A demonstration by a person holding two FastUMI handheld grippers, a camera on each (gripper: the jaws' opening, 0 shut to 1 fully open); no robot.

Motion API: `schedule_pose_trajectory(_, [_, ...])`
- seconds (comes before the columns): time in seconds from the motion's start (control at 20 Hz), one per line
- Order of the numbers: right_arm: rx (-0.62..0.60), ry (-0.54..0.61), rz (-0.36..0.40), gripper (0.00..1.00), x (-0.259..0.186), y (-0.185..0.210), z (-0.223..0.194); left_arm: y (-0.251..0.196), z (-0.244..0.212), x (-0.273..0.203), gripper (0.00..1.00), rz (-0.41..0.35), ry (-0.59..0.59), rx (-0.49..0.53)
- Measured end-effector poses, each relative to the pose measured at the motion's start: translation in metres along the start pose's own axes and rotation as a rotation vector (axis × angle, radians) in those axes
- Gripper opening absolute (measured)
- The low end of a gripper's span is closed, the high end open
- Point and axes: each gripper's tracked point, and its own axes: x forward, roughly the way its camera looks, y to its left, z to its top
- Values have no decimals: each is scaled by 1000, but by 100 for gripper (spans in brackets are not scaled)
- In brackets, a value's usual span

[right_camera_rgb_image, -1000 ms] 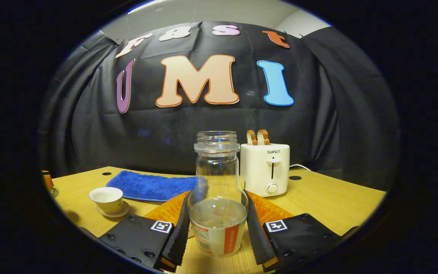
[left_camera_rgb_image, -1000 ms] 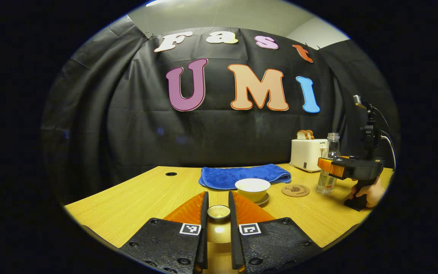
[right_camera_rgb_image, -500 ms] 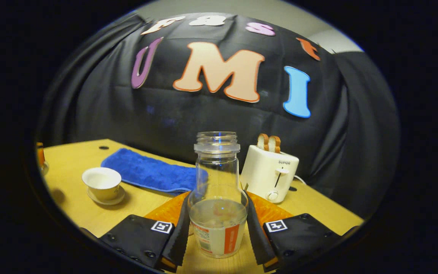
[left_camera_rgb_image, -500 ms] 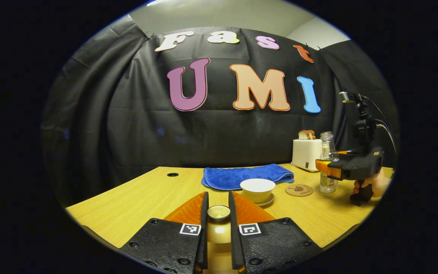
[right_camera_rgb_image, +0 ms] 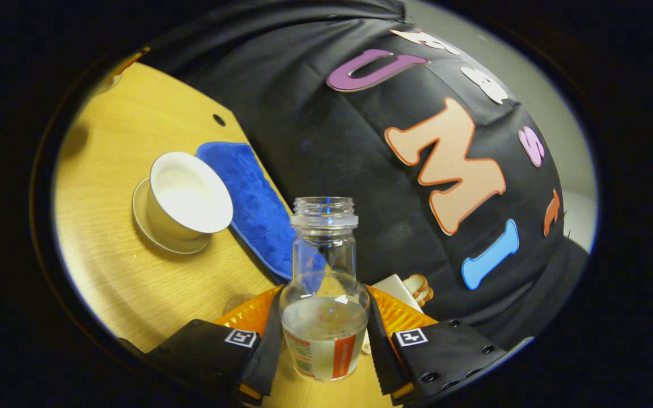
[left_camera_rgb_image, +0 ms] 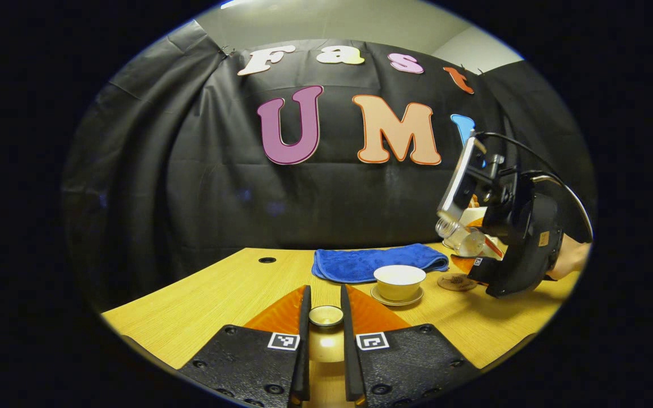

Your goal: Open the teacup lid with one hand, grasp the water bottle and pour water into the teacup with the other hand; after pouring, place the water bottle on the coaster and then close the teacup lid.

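In the left gripper view, the left gripper (left_camera_rgb_image: pixel 325 317) has its 2 fingers clenched on the teacup lid (left_camera_rgb_image: pixel 326 315), held low over the near edge of the desk (left_camera_rgb_image: pixel 202 294); only the lid's small round top and a pale glint beneath it show between the fingers, and the rest is hidden by the gripper body. Beyond it the teacup (left_camera_rgb_image: pixel 399 281) stands open on its saucer (left_camera_rgb_image: pixel 397 298), toward the desk's right side, with a blue towel (left_camera_rgb_image: pixel 377 262) lying just behind it near the far edge. To the right, the right gripper (left_camera_rgb_image: pixel 476 249) is tipped over, its dark housing and cable covering most of the coaster (left_camera_rgb_image: pixel 456 281) and nearly all of the toaster (left_camera_rgb_image: pixel 476 214); a hand (left_camera_rgb_image: pixel 570 258) shows at the view's rim, cut off. The water bottle (left_camera_rgb_image: pixel 458 237) leans mouth-down toward the teacup, above the desk. In the right gripper view, the right gripper (right_camera_rgb_image: pixel 323 345) grasps the water bottle (right_camera_rgb_image: pixel 323 294) by its lower body, both fingers pressed to its sides, water pooled in the bottom part. The teacup (right_camera_rgb_image: pixel 186 195) sits to the left with the towel (right_camera_rgb_image: pixel 253 204) beside it, and the toaster (right_camera_rgb_image: pixel 403 286) peeks out behind the bottle, mostly hidden, bread in its slots.
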Motion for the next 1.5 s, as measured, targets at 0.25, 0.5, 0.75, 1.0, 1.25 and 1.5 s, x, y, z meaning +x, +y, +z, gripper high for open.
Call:
schedule_pose_trajectory(0.25, [-185, 11, 58, 73, 6, 18, 7, 16, -1, 1, 22, 16, 2, -2])
schedule_pose_trajectory(0.5, [-384, -12, 51, 73, 1, 31, 13, 25, -1, 1, 22, 33, 3, -3])
schedule_pose_trajectory(0.75, [-533, -27, 24, 72, 4, 29, 18, 23, -1, 1, 22, 30, 4, -3])
schedule_pose_trajectory(1.0, [-629, -43, 11, 72, 4, 27, 24, 24, -1, -1, 22, 29, 7, -3])
schedule_pose_trajectory(1.25, [-706, -55, -3, 72, 1, 28, 28, 24, 1, -1, 22, 29, 9, -3])
schedule_pose_trajectory(1.5, [-791, -78, -22, 72, -2, 30, 36, 24, 0, -2, 22, 29, 10, -4])
